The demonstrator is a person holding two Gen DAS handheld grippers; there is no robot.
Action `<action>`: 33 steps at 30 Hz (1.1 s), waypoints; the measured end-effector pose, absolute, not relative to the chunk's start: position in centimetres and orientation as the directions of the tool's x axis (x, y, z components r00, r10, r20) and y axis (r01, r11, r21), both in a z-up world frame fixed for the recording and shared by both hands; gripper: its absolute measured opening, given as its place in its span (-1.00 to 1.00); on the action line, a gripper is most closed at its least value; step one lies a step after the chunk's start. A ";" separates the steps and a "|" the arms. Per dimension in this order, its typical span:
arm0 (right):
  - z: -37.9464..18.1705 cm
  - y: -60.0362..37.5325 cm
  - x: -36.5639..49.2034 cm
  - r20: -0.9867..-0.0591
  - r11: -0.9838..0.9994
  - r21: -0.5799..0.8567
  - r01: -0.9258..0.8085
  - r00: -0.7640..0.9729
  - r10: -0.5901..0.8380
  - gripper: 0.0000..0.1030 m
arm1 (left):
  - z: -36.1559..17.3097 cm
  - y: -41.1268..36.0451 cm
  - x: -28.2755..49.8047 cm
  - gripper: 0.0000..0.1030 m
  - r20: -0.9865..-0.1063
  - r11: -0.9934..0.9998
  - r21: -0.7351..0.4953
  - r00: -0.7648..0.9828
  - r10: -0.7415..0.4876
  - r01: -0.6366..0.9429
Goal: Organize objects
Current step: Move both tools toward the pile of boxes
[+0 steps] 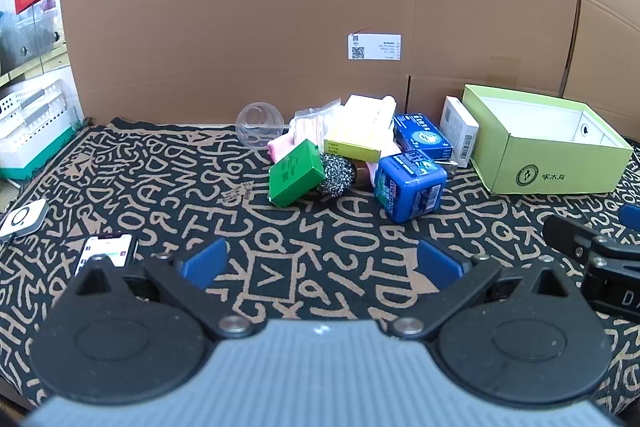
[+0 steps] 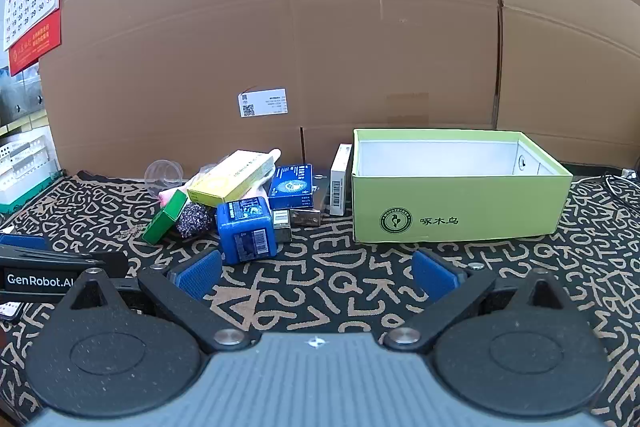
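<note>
Left wrist view: left gripper [image 1: 320,263] hovers low over the patterned table cloth [image 1: 168,187], jaws wide apart with nothing between them. Beyond it lies a pile of objects: a green box [image 1: 295,173] leaning against a metal scouring ball [image 1: 338,174], a blue cube-shaped box [image 1: 410,187] at the near right of the pile, a flat blue box [image 1: 422,137] behind it, a yellow box [image 1: 356,143] on top, and a clear plastic cup [image 1: 258,125] on its side at the far left. A white box [image 1: 460,131] stands upright, touching the left wall of the open green shoebox [image 1: 560,167]. A phone [image 1: 106,251] lies at near left.

Right wrist view: right gripper [image 2: 316,273] hovers near the table cloth [image 2: 400,275], jaws likewise wide apart and holding nothing. The blue cube-shaped box [image 2: 246,231] sits just beyond the left fingertip. The green shoebox [image 2: 460,211] stands to the right, nothing visible inside. A cardboard wall [image 2: 320,47] closes the far side.
</note>
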State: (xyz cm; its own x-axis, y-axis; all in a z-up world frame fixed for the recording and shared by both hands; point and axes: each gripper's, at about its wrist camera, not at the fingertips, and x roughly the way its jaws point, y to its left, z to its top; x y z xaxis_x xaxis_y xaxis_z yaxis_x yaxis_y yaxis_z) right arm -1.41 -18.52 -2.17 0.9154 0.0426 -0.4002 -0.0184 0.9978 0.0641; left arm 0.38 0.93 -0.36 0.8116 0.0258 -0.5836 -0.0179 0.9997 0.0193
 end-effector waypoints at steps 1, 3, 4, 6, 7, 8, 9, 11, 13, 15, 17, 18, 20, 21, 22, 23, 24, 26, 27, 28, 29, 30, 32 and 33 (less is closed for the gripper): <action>-2.2 -18.5 -1.4 -0.402 0.998 0.063 -0.018 0.915 0.042 1.00 | -0.4 0.9 0.4 1.00 -0.585 1.000 0.020 0.810 0.025 -0.017; -2.3 -18.6 -1.3 -0.404 0.998 0.065 -0.017 0.914 0.042 1.00 | -0.5 0.8 0.5 1.00 -0.589 1.000 0.021 0.808 0.026 -0.018; -2.3 -18.6 -1.3 -0.403 0.998 0.066 -0.018 0.914 0.043 1.00 | -0.5 0.8 0.5 1.00 -0.589 1.000 0.020 0.807 0.025 -0.017; -2.3 -18.6 -1.3 -0.404 0.997 0.068 -0.023 0.914 0.048 1.00 | -0.6 0.8 0.5 1.00 -0.592 1.000 0.019 0.806 0.023 -0.015; -2.3 -18.5 -1.3 -0.405 0.997 0.068 -0.024 0.913 0.049 1.00 | -0.6 0.8 0.6 1.00 -0.595 1.000 0.019 0.804 0.023 -0.015; -2.3 -18.5 -1.2 -0.407 0.997 0.067 -0.026 0.912 0.051 1.00 | -0.6 0.8 0.7 1.00 -0.598 1.000 0.018 0.801 0.021 -0.013; -2.2 -18.4 -1.0 -0.409 0.997 0.068 -0.028 0.911 0.053 1.00 | -0.6 0.9 0.7 1.00 -0.601 1.000 0.017 0.799 0.018 -0.010; -2.2 -18.2 -0.6 -0.410 0.997 0.073 -0.028 0.910 0.055 1.00 | -0.7 1.1 0.8 1.00 -0.602 1.000 0.014 0.798 0.015 -0.009; -2.5 -17.9 -0.2 -0.417 0.996 0.076 -0.035 0.907 0.064 1.00 | -1.0 1.4 1.1 1.00 -0.609 1.000 0.015 0.793 0.028 -0.024; -2.9 -17.6 0.2 -0.436 0.996 0.075 -0.049 0.897 0.077 1.00 | -1.3 1.9 1.6 1.00 -0.626 0.999 0.012 0.779 0.038 -0.039; -3.2 -17.4 0.3 -0.449 0.996 0.069 -0.062 0.889 0.086 1.00 | -1.7 2.2 2.0 1.00 -0.637 0.999 0.008 0.770 0.039 -0.044; -3.3 -17.3 0.4 -0.453 0.996 0.067 -0.062 0.887 0.086 1.00 | -1.8 2.4 2.1 1.00 -0.640 0.999 0.007 0.768 0.038 -0.044; -3.5 -17.3 0.8 -0.460 0.996 0.067 -0.056 0.884 0.081 1.00 | -2.1 2.5 2.5 1.00 -0.645 0.999 0.005 0.764 0.034 -0.040; -3.6 -17.3 1.0 -0.462 0.996 0.068 -0.052 0.883 0.078 1.00 | -2.2 2.5 2.6 1.00 -0.646 0.999 0.005 0.763 0.034 -0.040; -3.7 -17.3 1.1 -0.466 0.996 0.068 -0.051 0.881 0.077 1.00 | -2.4 2.6 2.8 1.00 -0.649 0.999 0.005 0.760 0.035 -0.041; -3.8 -17.3 1.4 -0.473 0.996 0.068 -0.051 0.878 0.077 1.00 | -2.5 2.6 3.0 1.00 -0.654 0.999 0.004 0.756 0.036 -0.044; -3.9 -17.3 1.6 -0.480 0.997 0.066 -0.050 0.874 0.076 1.00 | -2.7 2.7 3.2 1.00 -0.658 0.999 0.002 0.752 0.035 -0.045; -4.2 -17.4 1.9 -0.491 0.997 0.066 -0.048 0.868 0.074 1.00 | -3.1 2.8 3.7 1.00 -0.669 0.999 -0.008 0.743 0.028 -0.045; -4.3 -17.4 2.2 -0.498 0.997 0.068 -0.044 0.864 0.072 1.00 | -3.3 2.8 3.9 1.00 -0.675 0.999 -0.012 0.737 0.023 -0.043; -4.5 -17.3 2.5 -0.505 0.997 0.070 -0.042 0.860 0.071 1.00 | -3.5 2.9 4.1 1.00 -0.680 0.999 -0.015 0.733 0.020 -0.042; -4.6 -17.3 2.6 -0.512 0.997 0.072 -0.042 0.856 0.073 1.00 | -3.6 3.0 4.3 1.00 -0.684 0.999 -0.020 0.730 0.017 -0.041; -4.8 -17.3 2.9 -0.517 0.996 0.073 -0.045 0.852 0.077 1.00 | -3.8 3.1 4.5 1.00 -0.687 0.999 -0.025 0.727 0.013 -0.042; -5.0 -17.1 3.3 -0.528 0.996 0.077 -0.050 0.845 0.083 1.00 | -4.1 3.2 4.9 1.00 -0.694 0.999 -0.027 0.720 0.012 -0.043; -5.2 -17.1 3.6 -0.533 0.995 0.079 -0.054 0.842 0.088 1.00 | -4.3 3.3 5.1 1.00 -0.695 0.999 -0.027 0.719 0.014 -0.045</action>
State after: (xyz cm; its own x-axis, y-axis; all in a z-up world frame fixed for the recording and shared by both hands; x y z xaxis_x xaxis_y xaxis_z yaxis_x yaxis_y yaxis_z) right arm 3.63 -17.05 -5.17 0.8415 0.0878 -0.5330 -0.0539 0.9954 0.0788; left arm 5.08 3.33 -4.26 0.7188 0.0137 -0.6951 -0.0449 0.9986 -0.0267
